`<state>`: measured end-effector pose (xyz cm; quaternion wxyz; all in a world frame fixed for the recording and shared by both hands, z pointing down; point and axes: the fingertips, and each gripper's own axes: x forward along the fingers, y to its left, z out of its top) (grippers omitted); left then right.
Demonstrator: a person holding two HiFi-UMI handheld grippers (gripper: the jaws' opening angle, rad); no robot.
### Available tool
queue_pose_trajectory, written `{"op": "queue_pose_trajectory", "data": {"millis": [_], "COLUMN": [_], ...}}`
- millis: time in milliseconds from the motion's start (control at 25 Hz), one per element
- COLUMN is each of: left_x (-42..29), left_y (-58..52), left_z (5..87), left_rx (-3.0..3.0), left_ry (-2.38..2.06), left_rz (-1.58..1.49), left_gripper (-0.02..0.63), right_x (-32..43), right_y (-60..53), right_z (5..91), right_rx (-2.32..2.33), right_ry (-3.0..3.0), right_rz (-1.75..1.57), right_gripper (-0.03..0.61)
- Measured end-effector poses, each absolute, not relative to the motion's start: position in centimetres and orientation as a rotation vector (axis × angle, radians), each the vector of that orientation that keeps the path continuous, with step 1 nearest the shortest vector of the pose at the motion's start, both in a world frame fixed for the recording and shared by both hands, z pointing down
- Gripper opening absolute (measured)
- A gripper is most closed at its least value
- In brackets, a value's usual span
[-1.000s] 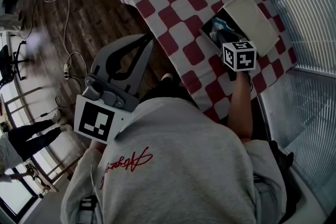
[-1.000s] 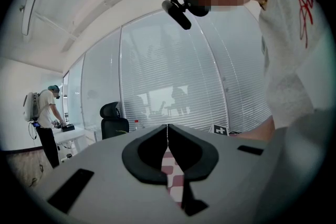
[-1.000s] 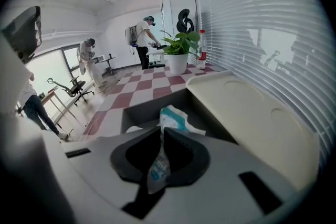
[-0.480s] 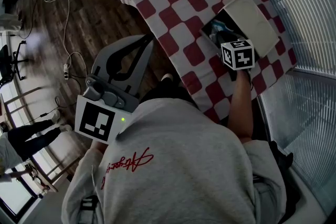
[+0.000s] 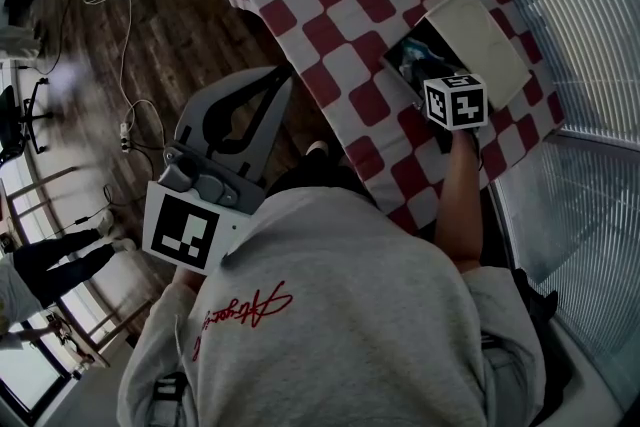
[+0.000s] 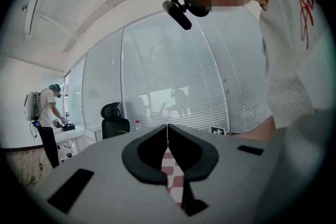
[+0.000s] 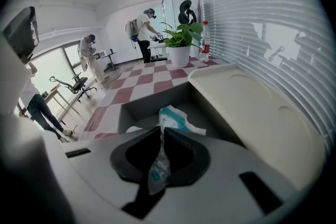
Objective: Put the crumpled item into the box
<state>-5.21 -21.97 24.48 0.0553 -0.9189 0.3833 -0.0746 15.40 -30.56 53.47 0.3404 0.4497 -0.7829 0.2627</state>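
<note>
My left hand-held gripper [image 6: 167, 132] is closed on nothing and hangs off the worktop [image 5: 330, 5], so it has no part in this step. My right hand-held gripper [image 7: 160, 139] pinches the wrapper [image 7: 176, 119], whose crumpled end pokes out ahead of the jaws over the open box [image 7: 152, 99]. I judge it best to dip lower between the walls, clear of the lid [image 7: 252, 107], before letting go.

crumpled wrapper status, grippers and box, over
Right gripper shut on crumpled white-and-teal plastic wrapper, held over the open grey box. Left gripper shut, empty, away from the box. Cream lid folded back, nothing blocking the drop.
</note>
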Motion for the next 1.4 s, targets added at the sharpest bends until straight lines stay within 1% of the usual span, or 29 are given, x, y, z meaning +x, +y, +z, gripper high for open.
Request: {"op": "queue_pose_trajectory", "data": {"millis": [560, 1000, 1400], "left_x": [-5.6, -5.9, -6.2], "left_y": [-21.4, -20.9, -20.9], "left_z": [24.2, 24.1, 24.2], "left_rx": [-2.777, -2.775, -2.779], "left_ry": [1.166, 1.166, 1.167], "left_rz": [-0.219, -0.216, -0.206], "left_gripper": [0.018, 0.018, 0.018], "right_x": [15.3, 16.0, 16.2], "right_y": [-30.3, -30.3, -30.4], "right_z": [53.4, 53.1, 51.9], "right_rx": [1.152, 1.19, 1.242], "right_ry": [-2.048, -2.069, -2.089], "right_rz": [0.652, 0.674, 0.619], "right_gripper": [0.031, 0.067, 0.067]}}
